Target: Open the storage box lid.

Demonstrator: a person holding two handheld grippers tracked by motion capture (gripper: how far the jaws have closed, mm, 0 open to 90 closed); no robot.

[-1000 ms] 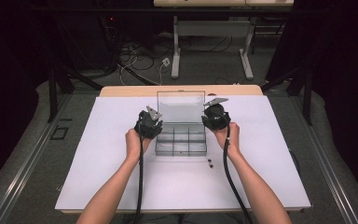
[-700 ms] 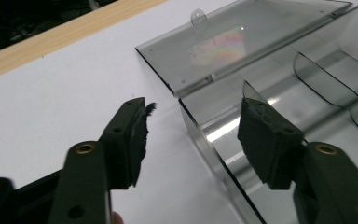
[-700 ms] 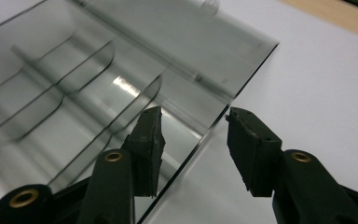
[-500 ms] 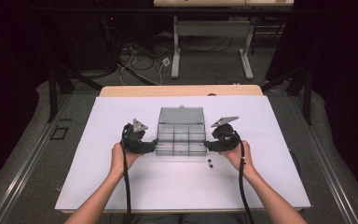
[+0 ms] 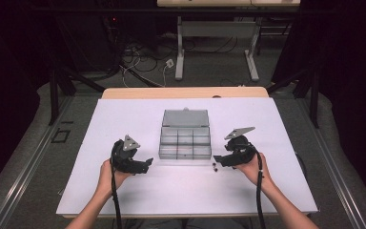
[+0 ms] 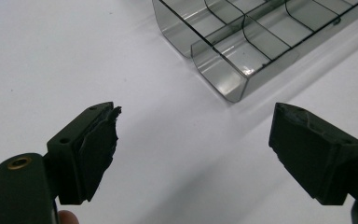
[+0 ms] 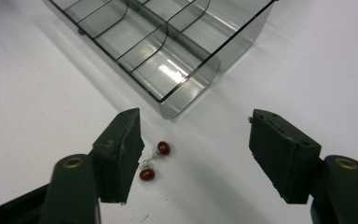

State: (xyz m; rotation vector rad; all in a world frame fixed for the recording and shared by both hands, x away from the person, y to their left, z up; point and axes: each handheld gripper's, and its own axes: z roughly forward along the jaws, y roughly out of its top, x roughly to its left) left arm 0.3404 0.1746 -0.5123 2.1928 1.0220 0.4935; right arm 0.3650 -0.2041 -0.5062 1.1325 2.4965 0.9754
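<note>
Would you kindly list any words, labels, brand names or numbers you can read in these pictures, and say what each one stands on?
There is no readable text.
The clear compartment box has no label or print.
Left gripper and right gripper: black jaws bare, no brand or number.
The two small red beads are unmarked.
The white table cover is plain.
</note>
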